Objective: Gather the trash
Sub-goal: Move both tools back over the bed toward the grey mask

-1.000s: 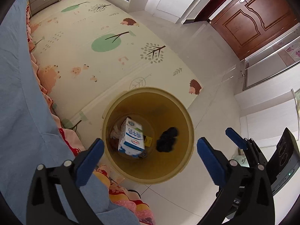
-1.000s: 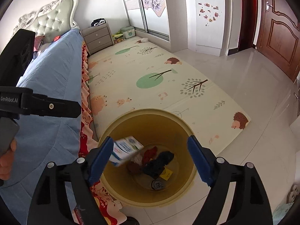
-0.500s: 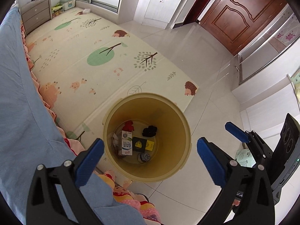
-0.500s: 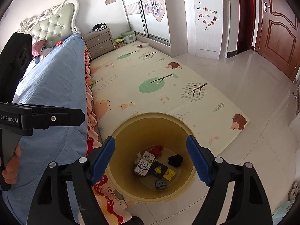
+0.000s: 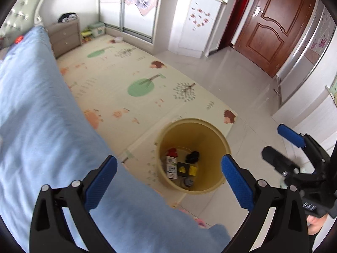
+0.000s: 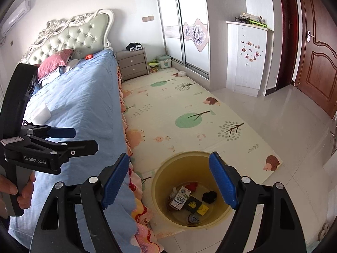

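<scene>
Bedroom floor, play mat [image 6: 189, 113] beside blue bed [image 6: 84, 105]. Left gripper [image 5: 168, 181] spread wide, empty. Right gripper [image 6: 168, 179] spread wide, empty. Yellow bin [image 6: 168, 175] at mat's near edge holds milk carton [image 6: 180, 199], black wrappers, red scrap.

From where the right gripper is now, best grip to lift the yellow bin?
Pinch the yellow bin's near rim wall from above, one finger inside and one outside. It stands upright and open-topped, too wide to span, with the right hand-held gripper open overhead.
</scene>
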The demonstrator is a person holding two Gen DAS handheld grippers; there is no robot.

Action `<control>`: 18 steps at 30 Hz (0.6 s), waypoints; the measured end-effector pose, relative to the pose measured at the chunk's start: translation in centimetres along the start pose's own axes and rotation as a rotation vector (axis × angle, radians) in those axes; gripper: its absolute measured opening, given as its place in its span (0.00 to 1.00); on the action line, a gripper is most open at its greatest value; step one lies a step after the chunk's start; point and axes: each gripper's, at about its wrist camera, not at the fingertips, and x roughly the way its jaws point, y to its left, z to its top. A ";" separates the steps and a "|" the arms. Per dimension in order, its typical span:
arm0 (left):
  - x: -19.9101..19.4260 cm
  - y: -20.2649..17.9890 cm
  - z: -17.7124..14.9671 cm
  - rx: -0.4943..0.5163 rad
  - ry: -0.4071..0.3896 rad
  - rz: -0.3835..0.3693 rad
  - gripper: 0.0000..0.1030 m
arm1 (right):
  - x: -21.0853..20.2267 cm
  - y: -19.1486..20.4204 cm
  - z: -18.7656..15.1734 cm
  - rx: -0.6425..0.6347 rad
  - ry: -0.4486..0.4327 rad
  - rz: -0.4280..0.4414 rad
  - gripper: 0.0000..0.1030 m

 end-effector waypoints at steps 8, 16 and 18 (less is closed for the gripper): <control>-11.2 7.8 -6.0 -0.070 -0.237 0.201 0.96 | -2.9 9.9 0.7 -0.076 -0.102 0.188 0.76; -21.3 18.5 -14.4 -0.292 -0.414 0.506 0.96 | -3.5 22.2 1.1 -0.163 -0.204 0.446 0.92; -23.4 21.3 -16.2 -0.351 -0.440 0.563 0.96 | -3.6 24.8 1.1 -0.173 -0.232 0.504 0.92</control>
